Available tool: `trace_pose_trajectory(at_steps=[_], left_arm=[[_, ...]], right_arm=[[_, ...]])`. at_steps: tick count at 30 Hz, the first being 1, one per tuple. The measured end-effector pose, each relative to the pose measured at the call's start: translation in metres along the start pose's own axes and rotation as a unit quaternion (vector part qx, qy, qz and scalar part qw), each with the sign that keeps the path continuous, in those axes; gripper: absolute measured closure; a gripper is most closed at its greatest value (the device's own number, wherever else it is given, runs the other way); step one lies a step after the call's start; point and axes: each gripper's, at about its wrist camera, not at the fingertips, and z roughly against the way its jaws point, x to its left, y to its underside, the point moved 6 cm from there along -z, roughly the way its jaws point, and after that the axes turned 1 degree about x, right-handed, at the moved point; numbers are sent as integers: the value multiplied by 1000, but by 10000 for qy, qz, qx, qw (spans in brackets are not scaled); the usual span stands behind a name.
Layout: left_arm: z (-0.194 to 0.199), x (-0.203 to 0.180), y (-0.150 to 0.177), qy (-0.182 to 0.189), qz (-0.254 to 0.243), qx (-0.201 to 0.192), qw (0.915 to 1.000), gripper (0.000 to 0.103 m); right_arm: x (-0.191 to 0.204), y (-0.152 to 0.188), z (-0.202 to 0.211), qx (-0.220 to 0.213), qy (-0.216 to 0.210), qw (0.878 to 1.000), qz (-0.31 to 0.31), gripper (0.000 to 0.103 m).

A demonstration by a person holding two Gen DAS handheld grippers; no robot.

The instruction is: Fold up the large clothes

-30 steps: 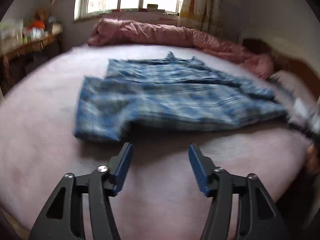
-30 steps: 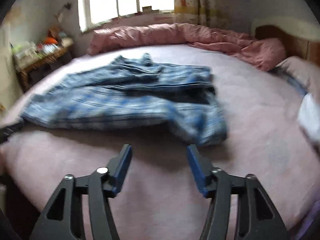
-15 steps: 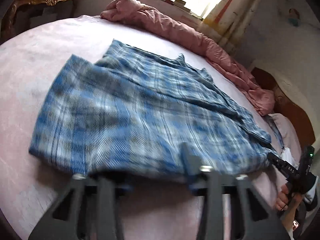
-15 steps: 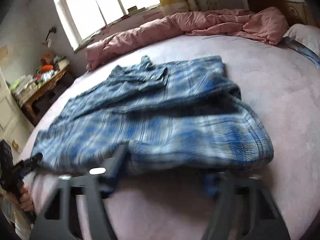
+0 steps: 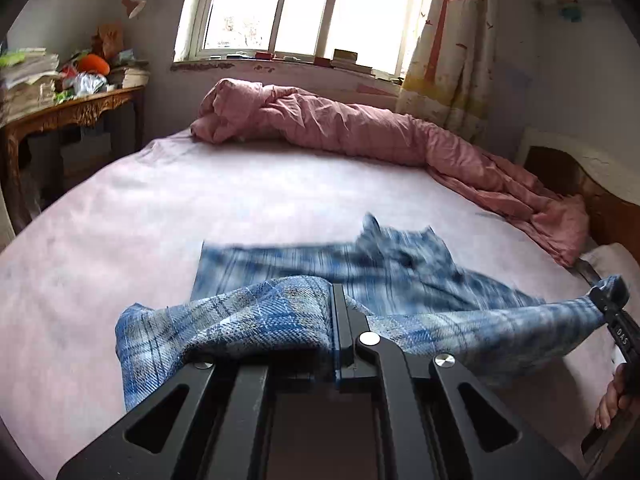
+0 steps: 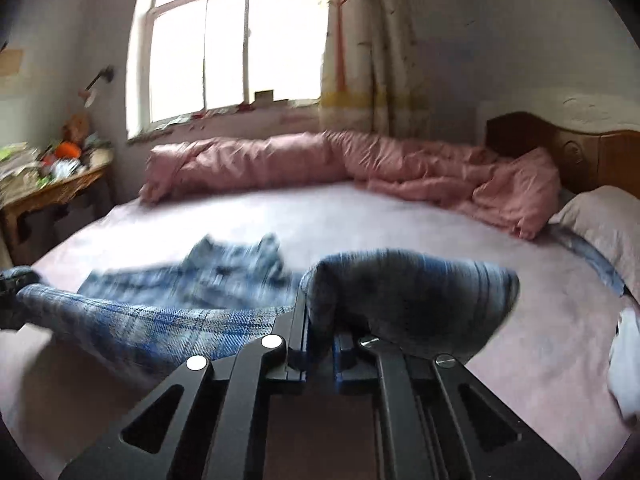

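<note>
A blue plaid shirt [image 5: 256,316] lies partly on the pink bed [image 5: 200,196]. My left gripper [image 5: 340,312] is shut on its near edge and holds it lifted, cloth draped over the left finger. In the right wrist view my right gripper [image 6: 318,320] is shut on the other end of the same shirt [image 6: 408,292], which bunches over the fingers. The near edge hangs stretched between the two grippers. The right gripper also shows at the right edge of the left wrist view [image 5: 612,300]. The shirt's far part with the collar [image 5: 400,248] rests on the bed, blurred.
A rolled pink duvet [image 5: 340,124] lies along the far side of the bed under the window. A cluttered wooden side table [image 5: 68,108] stands at the left. A wooden headboard [image 6: 560,152] and a pillow [image 6: 600,216] are at the right.
Both grippers went from open and short of the shirt to shut on its near edge. They have lifted that edge off the bed, and the shirt has shifted.
</note>
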Motion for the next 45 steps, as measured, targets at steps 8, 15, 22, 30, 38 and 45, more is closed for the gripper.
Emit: trace_pose_trajectory(at_steps=[8, 15, 22, 30, 38, 45], left_arm=[[-97, 4, -24, -248, 103, 486, 9985, 98], [-142, 10, -14, -114, 326, 494, 9982, 98], [-135, 11, -16, -195, 254, -35, 9995, 97], [-158, 7, -3, -667, -211, 169, 9974, 97], [-182, 12, 16, -666, -218, 696, 9951, 94], [-157, 3, 10, -596, -494, 239, 9967, 85]], right_arm=[[5, -29, -112, 472, 282, 9980, -304, 94], [-1, -13, -172, 674, 161, 9954, -665, 94], [-4, -11, -172, 336, -141, 9965, -755, 94], [6, 0, -186, 576, 34, 9976, -395, 94], [7, 20, -206, 1096, 51, 9934, -342, 89], [-1, 23, -204, 1113, -6, 9920, -602, 46]])
